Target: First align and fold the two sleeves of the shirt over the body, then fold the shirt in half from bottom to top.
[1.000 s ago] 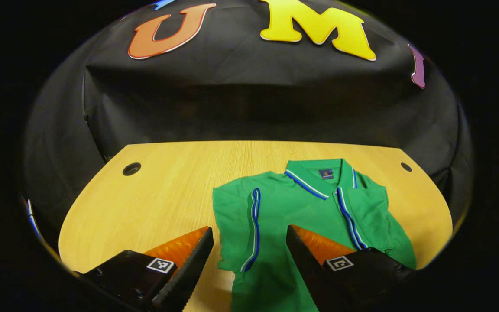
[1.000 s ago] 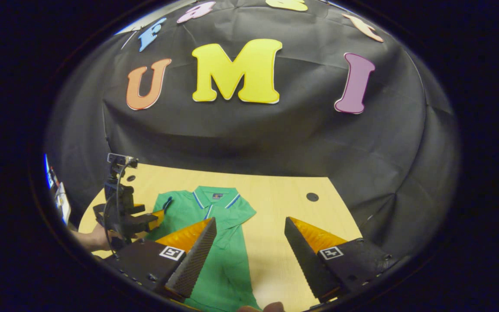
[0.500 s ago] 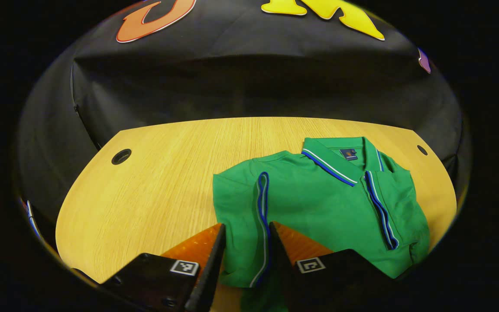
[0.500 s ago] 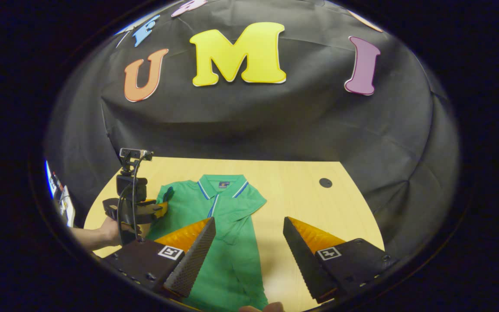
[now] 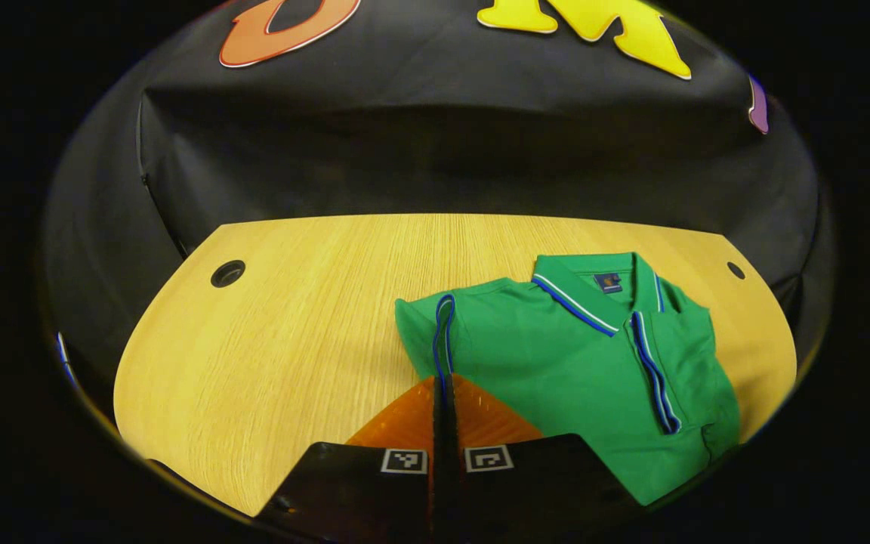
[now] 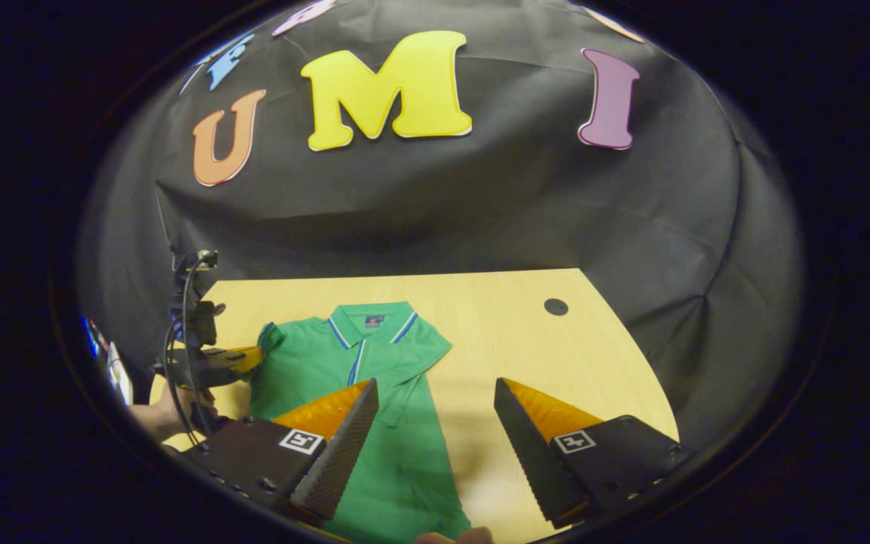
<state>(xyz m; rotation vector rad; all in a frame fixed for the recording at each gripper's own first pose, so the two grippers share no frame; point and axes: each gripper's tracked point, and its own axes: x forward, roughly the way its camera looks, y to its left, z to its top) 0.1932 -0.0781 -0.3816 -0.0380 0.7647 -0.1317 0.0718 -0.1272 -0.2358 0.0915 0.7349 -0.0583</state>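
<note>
Setting: a light wooden table (image 5: 291,340) stands in front of a black cloth wall (image 5: 435,159).
Shirt: a green polo shirt (image 5: 556,363) lies flat on the table, collar toward the wall, toward the right half of the tabletop in the left gripper view.
Sleeves: the sleeve with the blue-and-white trim (image 5: 442,340) is folded in over the body; the opposite sleeve (image 6: 420,355) lies over the chest in the right gripper view.
Surroundings: a round cable hole (image 5: 227,273) sits near each far corner of the table, well apart from the shirt.
Left gripper (image 5: 442,393): fingers drawn together, clamped on the trimmed edge of the folded sleeve.
Holder: in the right gripper view a hand (image 6: 171,408) grips that tool at the shirt's left edge.
Right gripper (image 6: 435,423): fingers wide apart, holding nothing, hovering above the lower body of the shirt and the bare table beside it.
</note>
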